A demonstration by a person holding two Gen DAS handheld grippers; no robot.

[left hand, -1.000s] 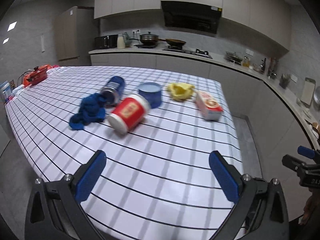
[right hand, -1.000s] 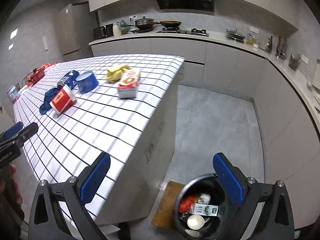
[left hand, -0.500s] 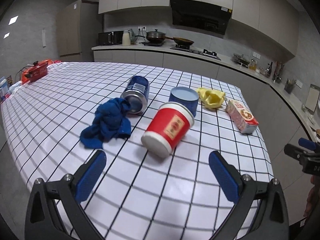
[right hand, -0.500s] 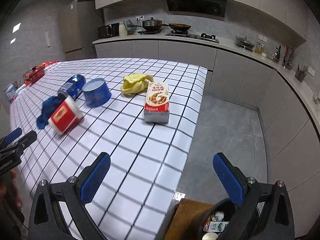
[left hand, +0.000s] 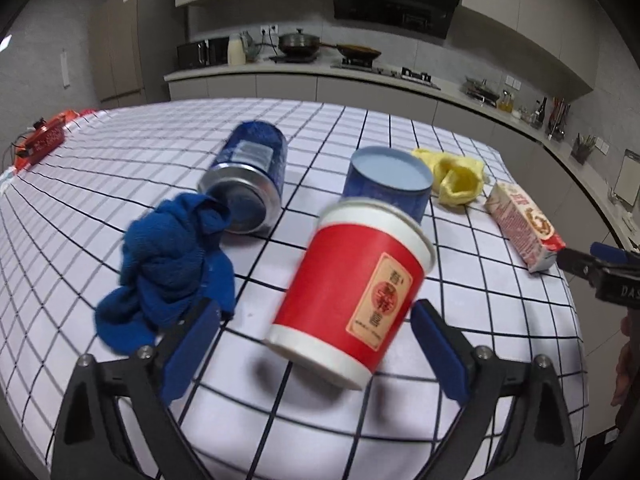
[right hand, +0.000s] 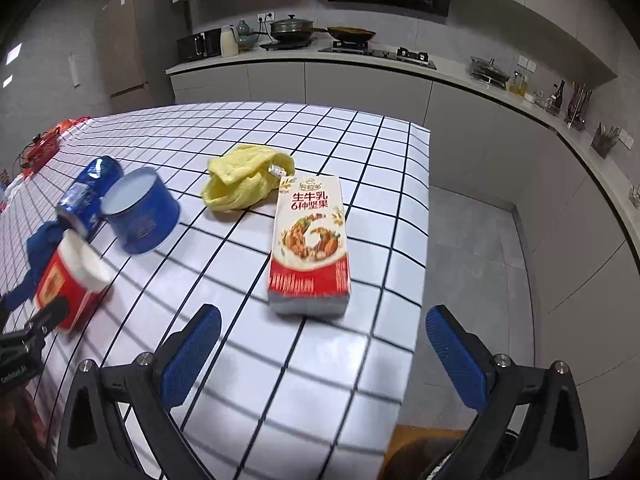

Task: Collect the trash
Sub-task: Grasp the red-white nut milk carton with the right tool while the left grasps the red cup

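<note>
Red cup (left hand: 352, 292), btwn closing left hand-held gripper (left hand: 316, 344)

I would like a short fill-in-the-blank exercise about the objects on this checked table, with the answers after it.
1. The red paper cup lies on its ____.
2. The crumpled cloth beside the blue can is ____ in colour.
3. The milk carton lies next to a ____ cloth.
4. The left hand-held gripper has the red ____ between its open fingers.

Answers: side; blue; yellow; cup
</note>
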